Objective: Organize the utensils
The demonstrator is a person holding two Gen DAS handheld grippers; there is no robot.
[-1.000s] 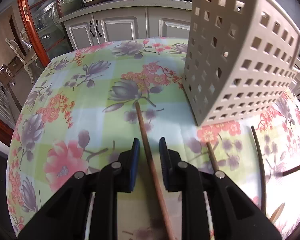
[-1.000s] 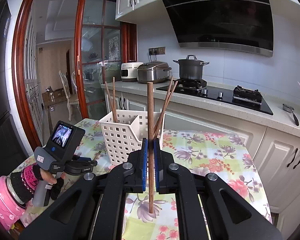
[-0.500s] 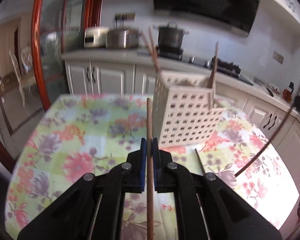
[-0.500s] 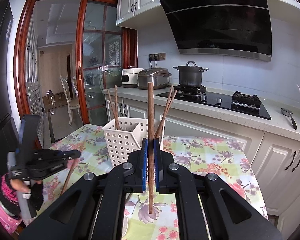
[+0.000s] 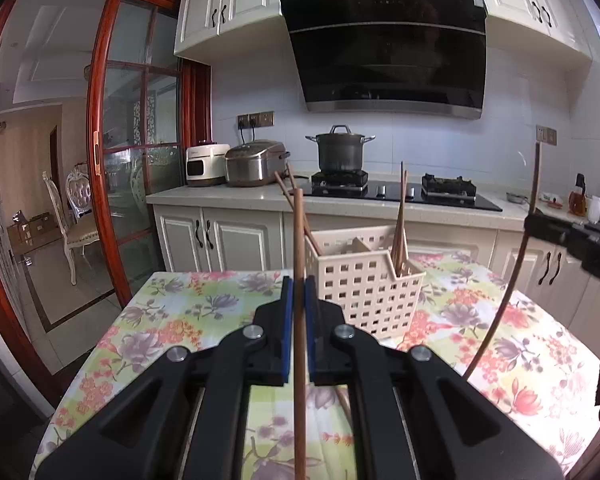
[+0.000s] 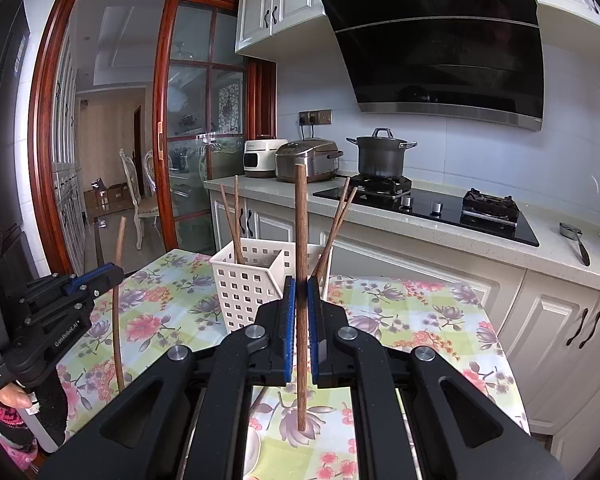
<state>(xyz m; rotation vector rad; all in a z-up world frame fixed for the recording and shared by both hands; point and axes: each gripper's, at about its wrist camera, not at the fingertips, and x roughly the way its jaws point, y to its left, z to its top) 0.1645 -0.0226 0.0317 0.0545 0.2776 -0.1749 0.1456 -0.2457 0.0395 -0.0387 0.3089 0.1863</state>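
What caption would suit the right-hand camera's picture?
Right gripper holds a chopstick upright before a white basket on a flowered table.

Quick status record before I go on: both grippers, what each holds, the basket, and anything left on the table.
left gripper: shut on a chopstick, held upright
right gripper: shut on another chopstick, held upright
basket: white, perforated, divided, on the floral table
basket contents: chopsticks leaning in two compartments
left on table: one chopstick partly visible behind the left gripper
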